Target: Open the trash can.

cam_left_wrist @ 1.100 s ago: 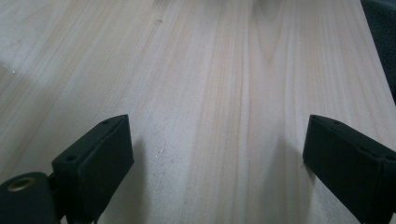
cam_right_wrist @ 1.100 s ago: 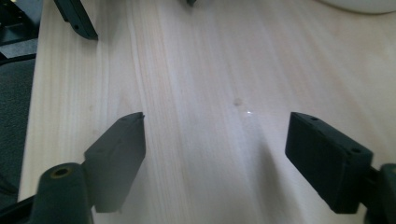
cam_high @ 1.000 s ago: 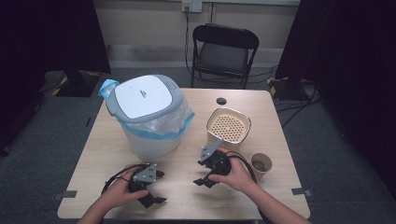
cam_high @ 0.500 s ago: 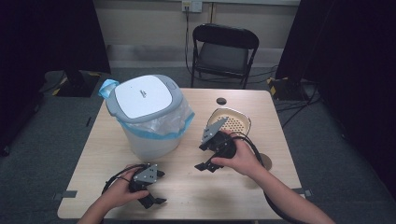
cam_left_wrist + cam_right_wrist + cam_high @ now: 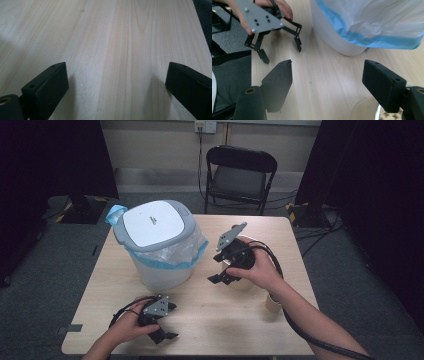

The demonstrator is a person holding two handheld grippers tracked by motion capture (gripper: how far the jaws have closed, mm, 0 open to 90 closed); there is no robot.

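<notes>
- Nearest the person, the left tongs (image 5: 164, 338) rest low on the tabletop (image 5: 225, 320). In the left gripper view their jaws stand wide with only bare wood between them; they have just been opening and grasp nothing.
- A paper cup (image 5: 272, 303) stands near the right forearm, apart from both tongs.
- Toward mid-table, the right tongs (image 5: 220, 279) hang above the tabletop with their tips tilted down and toward the person's left. Their jaws have just been closing partway, yet the right gripper view shows them apart, released, with nothing between.
- The perforated canister (image 5: 388, 115) stands upright almost directly below the right tongs, largely covered by that hand in the high view. In the right gripper view its patterned top lies just beside the right-hand jaw.
- The lidded bin (image 5: 157, 225), lined with a blue-edged bag, stands just to the left of the right tongs and beyond the left tongs.
- By judgement, the right hand is much the nearer to canister and bin; reaching the canister calls for a descent.
- A folding chair (image 5: 240, 175) stands beyond the table.
</notes>
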